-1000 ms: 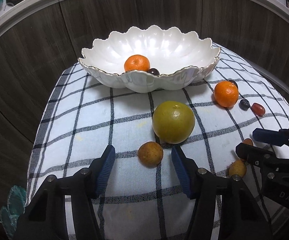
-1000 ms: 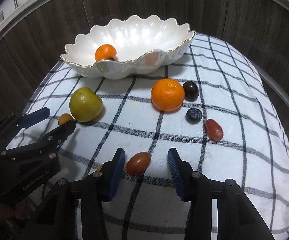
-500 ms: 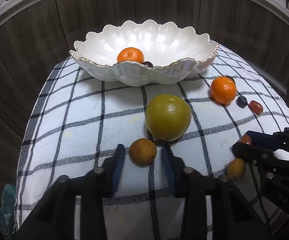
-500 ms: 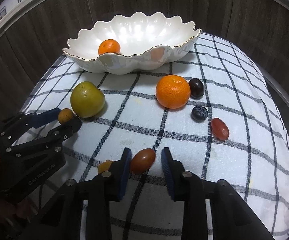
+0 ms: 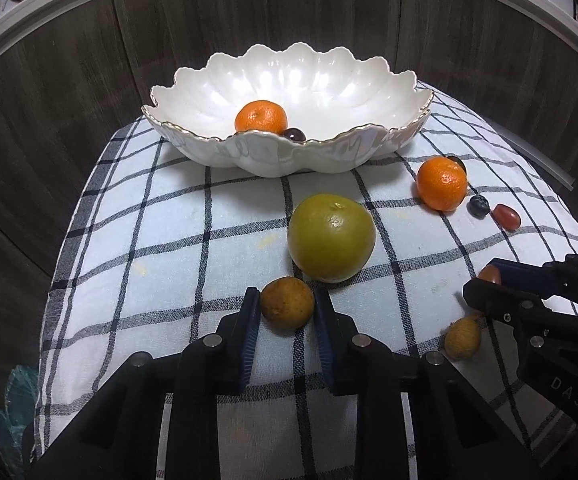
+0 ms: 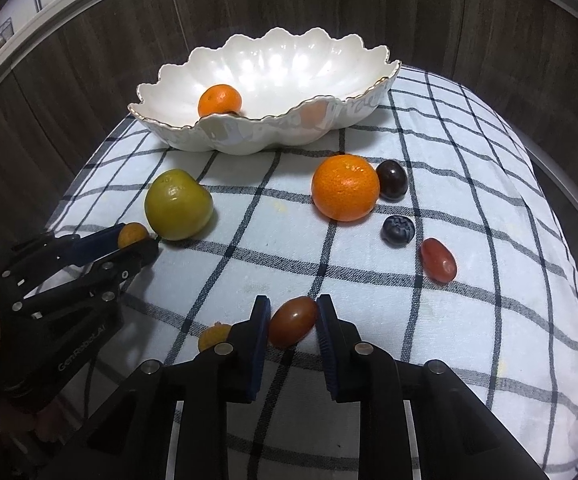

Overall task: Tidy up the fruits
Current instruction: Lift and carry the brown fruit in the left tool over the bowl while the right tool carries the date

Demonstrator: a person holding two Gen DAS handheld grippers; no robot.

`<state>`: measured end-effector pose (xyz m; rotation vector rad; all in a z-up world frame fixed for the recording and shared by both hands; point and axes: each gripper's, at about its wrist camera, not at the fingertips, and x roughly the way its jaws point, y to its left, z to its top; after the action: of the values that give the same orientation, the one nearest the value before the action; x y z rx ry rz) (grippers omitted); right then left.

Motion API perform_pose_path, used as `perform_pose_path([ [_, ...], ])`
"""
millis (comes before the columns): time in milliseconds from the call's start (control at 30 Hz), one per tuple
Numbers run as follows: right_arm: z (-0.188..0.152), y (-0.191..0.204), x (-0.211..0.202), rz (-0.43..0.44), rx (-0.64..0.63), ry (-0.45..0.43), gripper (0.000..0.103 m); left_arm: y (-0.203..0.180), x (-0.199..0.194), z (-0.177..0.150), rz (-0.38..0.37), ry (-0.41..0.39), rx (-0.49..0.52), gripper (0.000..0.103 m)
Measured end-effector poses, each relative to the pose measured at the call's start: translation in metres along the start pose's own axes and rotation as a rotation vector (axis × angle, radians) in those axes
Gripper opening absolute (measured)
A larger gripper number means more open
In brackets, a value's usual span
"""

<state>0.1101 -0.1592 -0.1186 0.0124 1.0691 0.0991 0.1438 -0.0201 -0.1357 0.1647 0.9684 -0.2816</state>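
A white scalloped ceramic bowl with a gold rim sits at the far end of a white cloth with a dark checked pattern, and everything else lies in relation to it. Inside the bowl rest a small orange mandarin and, just beside it, a dark round berry. In front of the bowl on the cloth lies a large yellow-green round citrus fruit. Nearer than that, the left gripper has its blue-padded jaws closed against both sides of a small brown round fruit, which still sits on the cloth. To the bowl's front right lie a second orange mandarin, a dark plum-like fruit touching it, a blueberry and a red oval grape tomato. The right gripper pinches another red-brown oval tomato between its jaws, with a small yellowish-brown fruit just beside its left finger.
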Motion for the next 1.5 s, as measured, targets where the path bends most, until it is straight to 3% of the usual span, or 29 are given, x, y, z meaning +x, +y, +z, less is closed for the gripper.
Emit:
perform_pose_path([
  [967, 0.016, -0.008, -0.029, -0.008, -0.001, -0.080, 0.025, -0.004, -0.031, 0.017, 0.031, -0.019, -0.032, 0.027],
  [1500, 0.043, -0.009, -0.043, -0.022, -0.032, -0.155, 0.025, 0.003, -0.041, 0.036, 0.042, -0.037, -0.065, 0.027],
])
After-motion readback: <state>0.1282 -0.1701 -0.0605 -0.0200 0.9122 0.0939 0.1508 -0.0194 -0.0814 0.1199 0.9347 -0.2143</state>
